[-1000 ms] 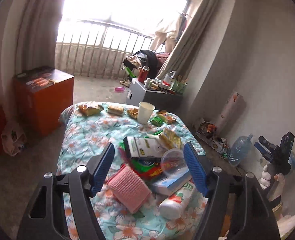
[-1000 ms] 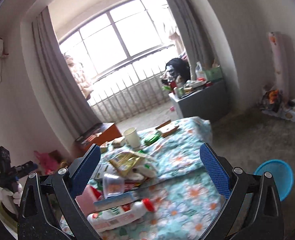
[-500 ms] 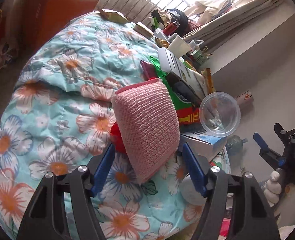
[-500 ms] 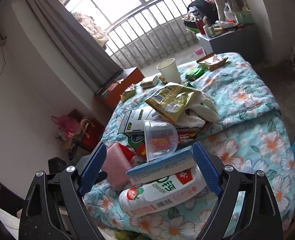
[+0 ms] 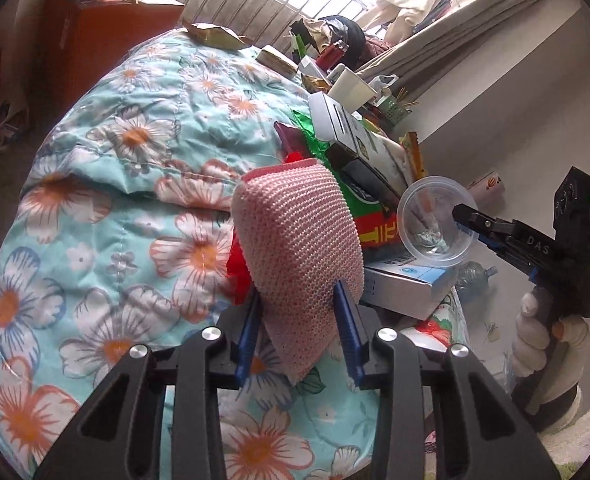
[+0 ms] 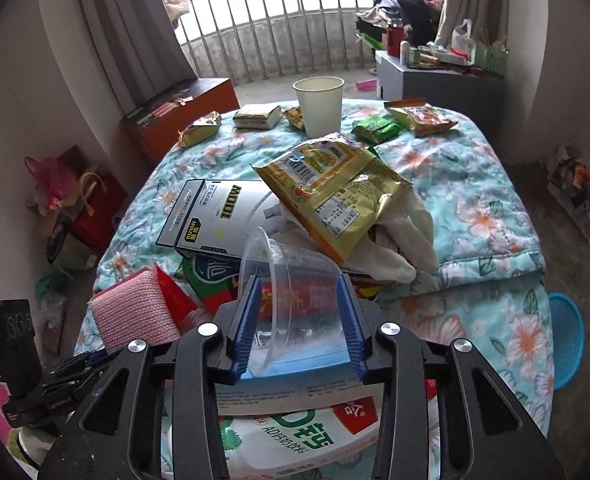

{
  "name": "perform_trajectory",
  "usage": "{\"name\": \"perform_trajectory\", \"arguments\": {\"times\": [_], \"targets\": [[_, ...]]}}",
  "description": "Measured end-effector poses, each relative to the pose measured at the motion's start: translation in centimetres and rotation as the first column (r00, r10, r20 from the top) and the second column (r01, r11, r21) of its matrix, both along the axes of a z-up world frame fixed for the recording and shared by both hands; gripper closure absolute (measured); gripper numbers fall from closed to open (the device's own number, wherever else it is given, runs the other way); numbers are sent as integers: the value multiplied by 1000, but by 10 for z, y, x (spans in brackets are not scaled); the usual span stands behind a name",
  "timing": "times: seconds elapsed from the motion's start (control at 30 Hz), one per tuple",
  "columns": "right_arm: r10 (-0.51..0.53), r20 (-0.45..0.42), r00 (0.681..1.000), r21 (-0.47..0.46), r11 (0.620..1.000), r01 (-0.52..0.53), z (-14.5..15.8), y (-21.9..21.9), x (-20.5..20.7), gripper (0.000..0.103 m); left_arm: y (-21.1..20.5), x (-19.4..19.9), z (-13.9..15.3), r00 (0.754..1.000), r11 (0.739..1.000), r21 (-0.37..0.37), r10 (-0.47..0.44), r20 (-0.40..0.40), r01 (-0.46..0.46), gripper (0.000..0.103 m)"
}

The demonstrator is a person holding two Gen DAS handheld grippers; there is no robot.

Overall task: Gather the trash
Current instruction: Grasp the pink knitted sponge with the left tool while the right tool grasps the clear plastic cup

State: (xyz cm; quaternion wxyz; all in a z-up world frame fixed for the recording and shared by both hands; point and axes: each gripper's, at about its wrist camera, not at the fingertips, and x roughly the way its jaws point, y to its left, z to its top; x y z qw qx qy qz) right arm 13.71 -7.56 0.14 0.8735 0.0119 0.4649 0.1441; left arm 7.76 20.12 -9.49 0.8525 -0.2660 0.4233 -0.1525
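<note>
1. Left gripper (image 5: 299, 320) has its blue pads pressed against both sides of the pink scrubbing pad (image 5: 301, 240), pinching its near end; the pad tilts up from the pile of litter on the floral quilt (image 5: 107, 208).
2. Right gripper (image 6: 299, 320) clamps the clear plastic cup (image 6: 291, 276), which lies on its side with its mouth toward the left; the fingers (image 6: 349, 312) grip its walls above the blue-and-white carton (image 6: 295, 384).
3. Under the carton lies a white drink bottle (image 6: 295, 436), at the near edge of the quilt.
4. Beyond the cup the pile is tight: a yellow snack bag (image 6: 331, 192) rests over a white glove (image 6: 403, 236) and a grey box (image 6: 215, 216).
5. Left of the pile the quilt is bare up to its rounded edge; on the right it drops toward a blue basket (image 6: 567, 340) on the floor.
6. Further back stand a paper cup (image 6: 319, 104) and scattered wrappers, well apart from both grippers.
7. Seen from the left wrist, the right gripper reaches in from the right, held by a gloved hand (image 5: 535, 344).
</note>
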Motion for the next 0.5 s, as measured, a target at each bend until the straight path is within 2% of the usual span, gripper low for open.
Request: {"name": "perform_trajectory", "arguments": {"times": [0.03, 0.1, 0.13, 0.27, 0.43, 0.5], "targets": [[-11, -2, 1000, 2, 1000, 11, 0, -2, 1, 85, 0, -3, 2, 1000, 1000, 4, -5, 7, 5, 69], [-34, -9, 999, 8, 999, 34, 1, -8, 3, 90, 1, -9, 8, 1000, 1000, 14, -10, 28, 9, 71], [-41, -12, 999, 9, 999, 41, 1, -11, 3, 98, 3, -12, 12, 999, 1000, 24, -11, 40, 10, 71], [-65, -19, 998, 29, 997, 66, 1, -18, 0, 99, 9, -24, 26, 998, 997, 69, -20, 59, 16, 72], [-86, 12, 996, 59, 995, 85, 8, -25, -6, 99, 18, -42, 50, 998, 969, 246, -47, 47, 34, 72], [-93, 23, 995, 75, 993, 91, 12, -29, -8, 99, 20, -46, 56, 999, 936, 351, -45, 11, 38, 72]]}}
